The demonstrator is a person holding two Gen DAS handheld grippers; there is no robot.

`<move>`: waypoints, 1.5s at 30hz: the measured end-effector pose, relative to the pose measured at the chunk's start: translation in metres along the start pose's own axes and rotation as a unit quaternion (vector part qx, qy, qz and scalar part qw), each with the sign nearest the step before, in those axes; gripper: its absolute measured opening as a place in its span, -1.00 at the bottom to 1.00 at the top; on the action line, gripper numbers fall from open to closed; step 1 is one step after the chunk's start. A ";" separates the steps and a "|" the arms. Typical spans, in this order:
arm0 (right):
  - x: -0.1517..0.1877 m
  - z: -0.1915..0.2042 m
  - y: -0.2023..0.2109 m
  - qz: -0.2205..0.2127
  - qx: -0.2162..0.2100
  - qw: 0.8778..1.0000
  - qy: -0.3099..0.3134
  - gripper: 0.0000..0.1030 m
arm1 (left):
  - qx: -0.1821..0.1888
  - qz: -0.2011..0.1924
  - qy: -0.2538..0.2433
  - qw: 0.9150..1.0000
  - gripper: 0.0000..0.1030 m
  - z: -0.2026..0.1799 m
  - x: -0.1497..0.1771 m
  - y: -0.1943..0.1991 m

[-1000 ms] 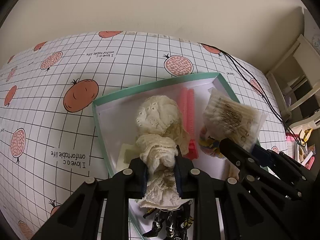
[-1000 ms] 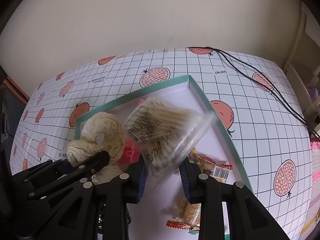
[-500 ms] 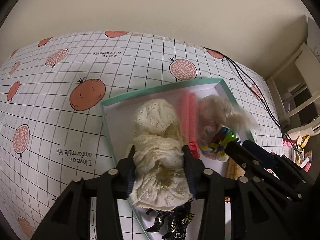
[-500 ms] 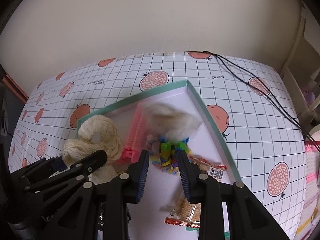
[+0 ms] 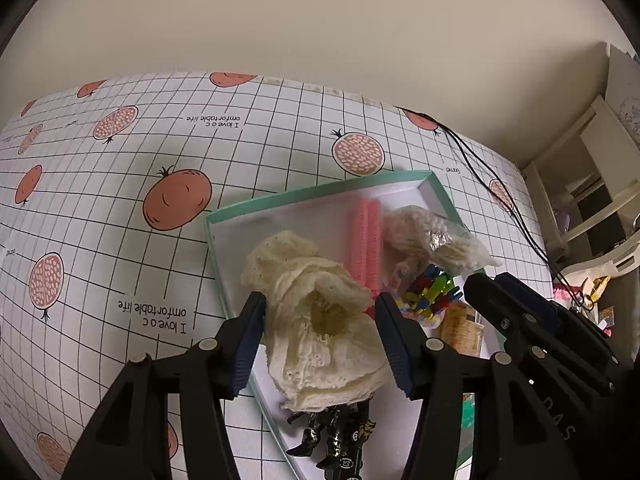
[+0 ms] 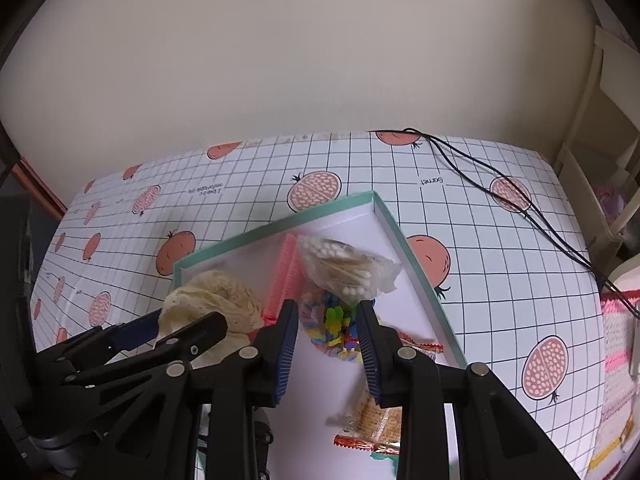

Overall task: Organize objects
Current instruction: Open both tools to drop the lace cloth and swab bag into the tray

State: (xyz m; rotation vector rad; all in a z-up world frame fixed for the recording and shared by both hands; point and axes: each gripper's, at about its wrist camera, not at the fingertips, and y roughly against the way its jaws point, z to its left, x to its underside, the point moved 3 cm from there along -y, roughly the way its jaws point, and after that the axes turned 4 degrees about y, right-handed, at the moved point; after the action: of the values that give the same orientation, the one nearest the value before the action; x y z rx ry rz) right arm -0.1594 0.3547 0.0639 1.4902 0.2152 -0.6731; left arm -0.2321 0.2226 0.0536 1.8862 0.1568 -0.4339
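Note:
A shallow white box with a teal rim [image 5: 280,200] [image 6: 280,226] lies on the fruit-print tablecloth. My left gripper [image 5: 320,320] is open, with a cream lace cloth [image 5: 320,320] [image 6: 212,300] lying loose in the box between its fingers. My right gripper [image 6: 328,336] is open too, just behind a clear bag of cotton swabs [image 6: 348,268] [image 5: 432,236] that rests in the box's far right corner. Pink ridged sticks [image 5: 366,244] [image 6: 286,276] lie between cloth and bag. A bag of colourful small pieces [image 6: 336,328] [image 5: 428,292] sits under the right gripper.
A snack packet [image 6: 380,420] [image 5: 460,328] and a black toy figure [image 5: 336,436] lie at the box's near end. Black cables [image 6: 500,188] [image 5: 500,200] run across the table's right side. White shelving [image 5: 592,184] stands to the right, a wall behind.
Both grippers opened: the left let go of the lace cloth, the right dropped the cotton swab bag into the box. Both pulled back a little.

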 end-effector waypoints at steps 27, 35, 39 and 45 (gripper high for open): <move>0.002 0.003 -0.009 0.010 -0.007 1.000 0.005 -0.18 | -0.042 -0.045 0.044 0.997 0.30 0.028 -0.008 0.015; 0.001 0.003 -0.010 0.006 -0.009 1.000 0.008 0.27 | -0.087 -0.064 0.054 0.993 0.71 0.044 -0.010 0.016; 0.000 0.003 -0.009 0.000 -0.010 1.000 0.007 0.43 | -0.100 -0.075 0.059 0.990 0.79 0.049 -0.011 0.019; 0.000 0.003 -0.009 -0.002 -0.010 1.000 0.009 0.67 | -0.109 -0.083 0.069 0.988 0.87 0.055 -0.013 0.021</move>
State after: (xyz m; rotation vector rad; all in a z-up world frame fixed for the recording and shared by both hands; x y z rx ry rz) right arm -0.1654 0.3522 0.0565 1.4773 0.2394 -0.6594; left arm -0.2496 0.1652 0.0609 1.6933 0.4388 -0.3807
